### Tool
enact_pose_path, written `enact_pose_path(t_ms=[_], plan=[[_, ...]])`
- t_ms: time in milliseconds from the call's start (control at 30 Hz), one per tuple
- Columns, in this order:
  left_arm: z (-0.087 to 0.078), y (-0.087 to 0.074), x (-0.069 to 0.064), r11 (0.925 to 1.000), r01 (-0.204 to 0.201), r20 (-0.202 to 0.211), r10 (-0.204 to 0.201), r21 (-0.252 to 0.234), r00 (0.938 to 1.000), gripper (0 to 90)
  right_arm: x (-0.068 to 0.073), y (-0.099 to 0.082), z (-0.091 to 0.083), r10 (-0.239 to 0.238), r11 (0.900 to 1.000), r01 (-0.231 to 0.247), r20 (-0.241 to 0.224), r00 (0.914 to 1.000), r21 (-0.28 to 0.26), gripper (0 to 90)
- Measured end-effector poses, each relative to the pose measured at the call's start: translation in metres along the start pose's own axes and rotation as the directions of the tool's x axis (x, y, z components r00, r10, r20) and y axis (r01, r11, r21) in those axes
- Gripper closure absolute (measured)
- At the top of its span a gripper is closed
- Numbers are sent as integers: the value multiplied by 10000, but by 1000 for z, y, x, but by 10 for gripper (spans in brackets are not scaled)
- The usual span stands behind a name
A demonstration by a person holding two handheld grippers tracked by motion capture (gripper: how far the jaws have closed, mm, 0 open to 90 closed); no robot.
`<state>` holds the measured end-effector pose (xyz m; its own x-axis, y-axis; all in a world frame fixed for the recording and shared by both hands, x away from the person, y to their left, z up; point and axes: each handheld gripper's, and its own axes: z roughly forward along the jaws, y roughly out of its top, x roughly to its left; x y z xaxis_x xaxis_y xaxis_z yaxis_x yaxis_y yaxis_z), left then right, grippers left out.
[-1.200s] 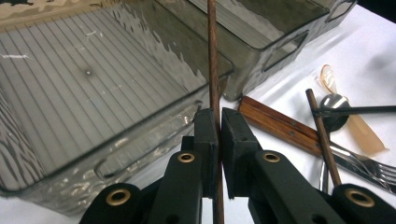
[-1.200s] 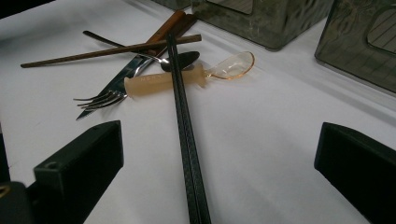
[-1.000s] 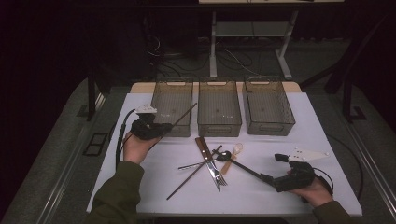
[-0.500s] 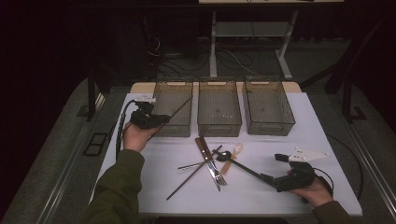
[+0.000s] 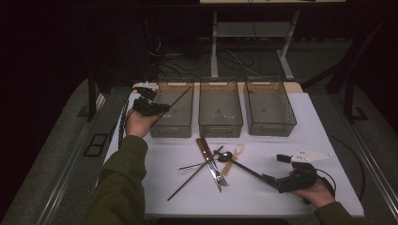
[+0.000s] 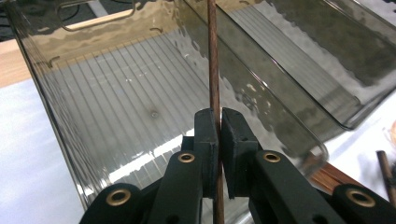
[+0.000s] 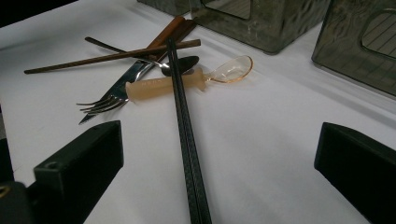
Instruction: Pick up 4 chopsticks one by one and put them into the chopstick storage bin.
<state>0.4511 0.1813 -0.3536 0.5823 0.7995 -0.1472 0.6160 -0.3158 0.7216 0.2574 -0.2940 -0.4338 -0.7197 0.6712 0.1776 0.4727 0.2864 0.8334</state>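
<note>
- The left gripper (image 5: 149,107) is up over the left bin (image 5: 174,123), at the far left side of the white counter (image 5: 263,197).
- Its jaws are shut tight on a thin brown stick (image 6: 214,70). The left gripper view shows the stick pinched right between the two black pads (image 6: 207,140).
- The stick runs on past the jaws and points out over the ribbed floor of the bin. In the high view the brown stick (image 5: 179,98) slants up and to the right across the bin's top.
- The right gripper (image 5: 281,182) rests low on the counter near the right front edge, held in the right hand (image 5: 315,192).
- Its jaws stand wide apart and hold nothing. A black stick (image 7: 184,121) lies on the counter between them, closer to the left jaw, touching neither jaw.
- Past the black stick there is a small pile: a fork (image 7: 114,95), a clear spoon (image 7: 187,78) and another brown stick (image 7: 112,57).
- Two more bins (image 5: 220,110) stand in a row to the right of the left bin.
</note>
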Motion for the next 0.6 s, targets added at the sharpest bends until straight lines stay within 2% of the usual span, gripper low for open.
enact_pose_path(t_ms=[267,400,600], plan=[[10,7,14,9983,568,-240,-570,-125,9981,850,0,0,-1,44,10000,-45,-42,10000,-40,11],[15,13,19,9981,616,-424,-617,-43,9972,850,1,0,-1,65,9999,-66,-69,10000,-82,11],[25,20,21,9967,788,-479,-795,-170,9957,849,0,0,-3,108,9999,-109,-91,9999,-128,11]])
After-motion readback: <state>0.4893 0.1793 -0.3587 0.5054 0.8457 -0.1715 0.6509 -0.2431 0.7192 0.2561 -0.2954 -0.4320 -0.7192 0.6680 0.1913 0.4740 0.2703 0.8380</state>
